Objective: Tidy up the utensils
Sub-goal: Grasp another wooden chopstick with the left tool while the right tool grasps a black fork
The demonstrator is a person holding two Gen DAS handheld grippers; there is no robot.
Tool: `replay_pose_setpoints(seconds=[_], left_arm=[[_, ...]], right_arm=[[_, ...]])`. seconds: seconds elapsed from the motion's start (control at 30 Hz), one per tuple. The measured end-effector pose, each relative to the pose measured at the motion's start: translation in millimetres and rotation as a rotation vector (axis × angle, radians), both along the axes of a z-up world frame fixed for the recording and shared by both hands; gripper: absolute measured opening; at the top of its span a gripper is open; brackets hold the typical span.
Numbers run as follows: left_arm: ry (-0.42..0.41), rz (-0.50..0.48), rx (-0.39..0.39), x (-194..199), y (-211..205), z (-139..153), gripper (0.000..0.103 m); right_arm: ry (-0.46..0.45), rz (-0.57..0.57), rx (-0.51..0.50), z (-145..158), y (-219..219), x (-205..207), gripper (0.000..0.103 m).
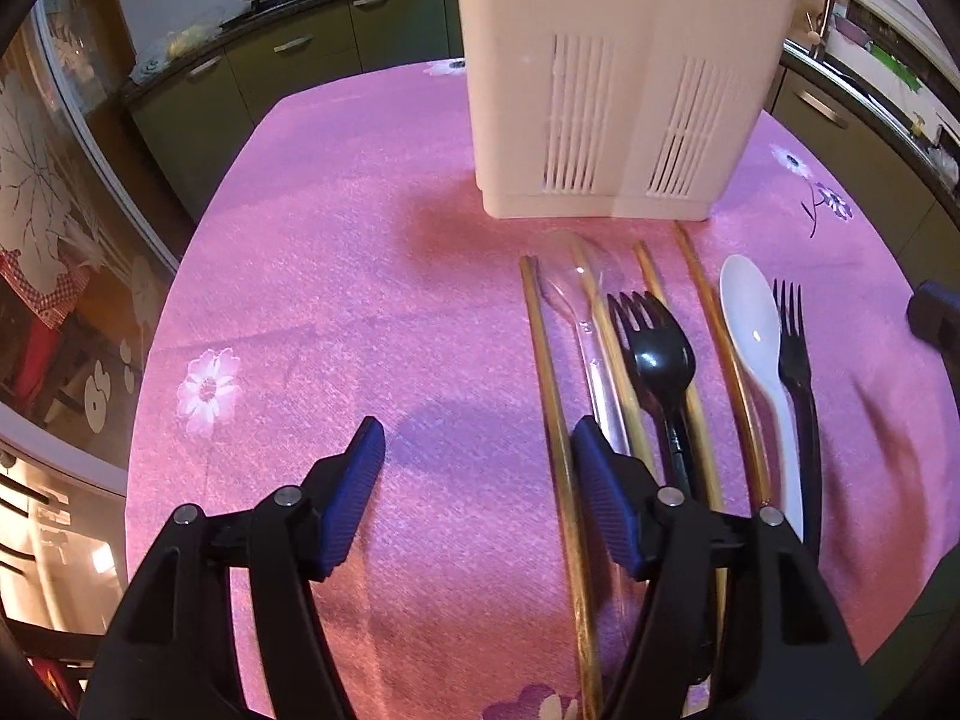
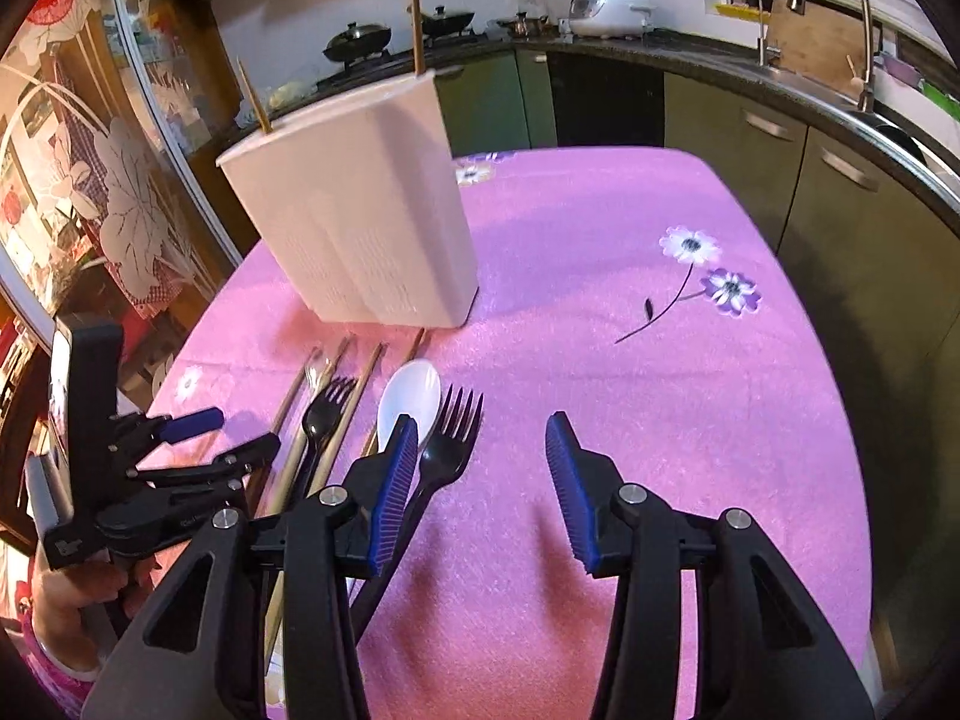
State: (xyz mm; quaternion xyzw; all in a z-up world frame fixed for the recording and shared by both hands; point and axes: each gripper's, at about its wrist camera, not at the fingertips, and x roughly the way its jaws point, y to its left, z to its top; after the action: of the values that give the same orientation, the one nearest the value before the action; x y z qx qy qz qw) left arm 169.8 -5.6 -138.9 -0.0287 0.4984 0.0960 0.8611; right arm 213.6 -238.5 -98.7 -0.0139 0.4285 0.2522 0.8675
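Nearest the left wrist camera, the left gripper (image 1: 477, 450) hangs with its jaws spread wide and nothing between them. Its right pad (image 1: 600, 498) sits over the outermost wooden chopstick (image 1: 555, 396) at about 3 o'clock. In the right wrist view the right gripper (image 2: 483, 450) is likewise open and empty; its left pad (image 2: 396, 480) hovers above the handles of the white spoon (image 2: 408, 396) and the slim black fork (image 2: 450, 438).

The utensils lie side by side on the pink tablecloth (image 1: 360, 300), running toward 12 o'clock. From 9 to 3 o'clock in the left view they are: chopstick, clear plastic spoon (image 1: 576, 300), chopstick, black spork (image 1: 654, 348), 2 more chopsticks, white spoon, black fork.

All look like light, disposable plastic or thin wood. They should lift with almost no effort but may skate on the pads or flex. The chopsticks are stiff, narrow and low to the cloth, so a pinch across the mid-shaft, jaws straddling just 1 stick, seems safest. The clear spoon is probably the most brittle and hardest to see; grip its handle, not the bowl.

Farther off at 12 o'clock stands the white slotted utensil holder (image 1: 618, 90). It already holds 2 chopsticks (image 2: 415, 24) upright.
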Motion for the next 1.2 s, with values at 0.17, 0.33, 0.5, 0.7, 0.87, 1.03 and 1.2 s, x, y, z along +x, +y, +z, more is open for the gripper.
replay_pose_setpoints(seconds=[0.17,0.33,0.5,0.7,0.87,1.03,1.2], left_arm=[[0.002,0.009,-0.014,-1.4,10.3,-0.1,0.061],[0.001,0.012,-0.025,-4.2,16.3,-0.8,0.061],[-0.005,0.004,-0.013,-3.6,12.8,-1.1,0.062],[-0.009,-0.007,-0.001,-4.0,10.9,-0.8,0.062],[-0.005,-0.012,-0.014,3.2,11.8,-1.4,0.062],[0.000,-0.018,-0.020,10.1,12.3,-1.8,0.062],[-0.016,-0.028,-0.045,13.3,12.9,-0.4,0.044]], right_arm=[[0.060,0.035,-0.050,-25.7,18.0,1.4,0.045],[0.067,0.030,-0.110,-44.1,34.4,-1.1,0.045],[0.055,0.022,-0.177,-52.8,47.3,-0.3,0.045],[0.048,0.018,-0.210,-56.6,59.9,8.4,0.047],[0.049,0.023,-0.217,-56.3,66.8,16.1,0.027],[0.061,0.022,-0.177,-51.4,60.1,16.8,0.027],[0.034,0.018,-0.097,-32.0,45.4,11.5,0.026]])
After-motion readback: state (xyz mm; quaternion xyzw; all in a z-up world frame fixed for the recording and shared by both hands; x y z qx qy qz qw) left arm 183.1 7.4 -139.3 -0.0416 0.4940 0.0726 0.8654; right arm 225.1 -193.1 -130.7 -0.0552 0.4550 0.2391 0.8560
